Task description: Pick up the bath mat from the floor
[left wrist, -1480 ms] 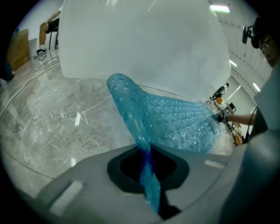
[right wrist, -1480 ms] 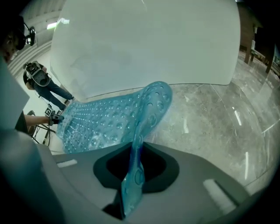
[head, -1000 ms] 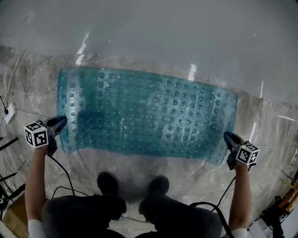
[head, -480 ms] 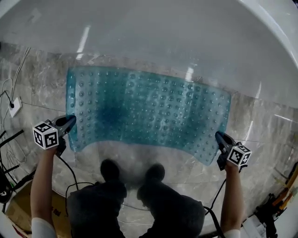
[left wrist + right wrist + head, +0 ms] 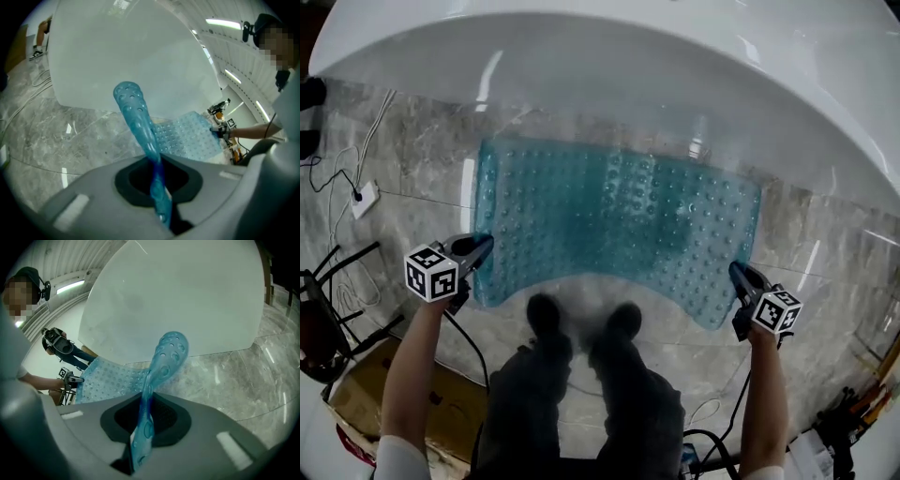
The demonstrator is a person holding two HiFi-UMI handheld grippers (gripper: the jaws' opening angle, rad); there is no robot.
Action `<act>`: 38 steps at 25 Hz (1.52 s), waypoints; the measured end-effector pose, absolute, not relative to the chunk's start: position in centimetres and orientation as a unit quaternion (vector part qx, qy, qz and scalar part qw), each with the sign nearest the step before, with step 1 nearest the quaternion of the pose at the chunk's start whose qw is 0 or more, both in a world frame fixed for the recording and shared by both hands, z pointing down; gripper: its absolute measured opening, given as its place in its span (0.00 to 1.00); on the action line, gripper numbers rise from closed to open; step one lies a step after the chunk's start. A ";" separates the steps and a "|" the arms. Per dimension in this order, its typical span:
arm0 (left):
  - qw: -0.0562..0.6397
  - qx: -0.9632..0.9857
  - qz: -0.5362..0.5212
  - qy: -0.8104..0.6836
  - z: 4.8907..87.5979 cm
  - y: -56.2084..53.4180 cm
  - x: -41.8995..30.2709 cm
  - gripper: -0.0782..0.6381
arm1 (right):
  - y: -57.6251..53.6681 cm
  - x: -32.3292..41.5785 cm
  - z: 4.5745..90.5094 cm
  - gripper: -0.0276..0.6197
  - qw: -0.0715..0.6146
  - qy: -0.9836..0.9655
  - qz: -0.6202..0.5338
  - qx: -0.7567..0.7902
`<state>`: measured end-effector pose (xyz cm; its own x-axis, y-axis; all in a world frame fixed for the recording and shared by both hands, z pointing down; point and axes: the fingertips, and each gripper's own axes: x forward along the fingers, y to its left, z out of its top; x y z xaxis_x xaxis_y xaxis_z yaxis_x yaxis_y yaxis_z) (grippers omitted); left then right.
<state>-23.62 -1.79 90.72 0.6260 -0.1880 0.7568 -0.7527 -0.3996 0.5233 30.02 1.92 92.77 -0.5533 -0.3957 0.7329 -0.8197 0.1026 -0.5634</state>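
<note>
Fingers of your left gripper [image 5: 480, 247] are closed tight on the near left corner of the translucent blue-green rubber bath mat with round bumps [image 5: 619, 220]. Those of your right gripper [image 5: 737, 273] are pressed in the same way on its near right corner. In each gripper view the thin mat edge runs straight between the jaws.

Both near corners have just come up from the grey marble floor [image 5: 422, 159]. The mat now hangs between your two grippers, and its near edge bows in an arch above your dark shoes [image 5: 546, 314]. Its far edge seems still to rest on the floor along the foot of the white bathtub [image 5: 675, 84]. So both grasps hold and the lift is under way, but I judge it not finished, because the far edge must still leave the floor.

One second ago the mat lay flat and wide, with your grippers low at its near corners. Now the grippers stand nearer to each other in the head view, the mat looks shorter and curved, and much more of the bathtub rim shows.
</note>
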 end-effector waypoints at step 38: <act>0.523 0.794 0.160 -0.265 20.0 12.6 -22.6 0.13 | 15.2 22.3 21.5 0.11 0.066 -0.739 0.529 0.411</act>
<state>-22.56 12.57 19.98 0.8089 -0.2526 0.5310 -0.5876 -0.3124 0.7465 22.25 15.20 21.46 -0.6532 -0.5389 0.5320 -0.6775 0.1022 -0.7284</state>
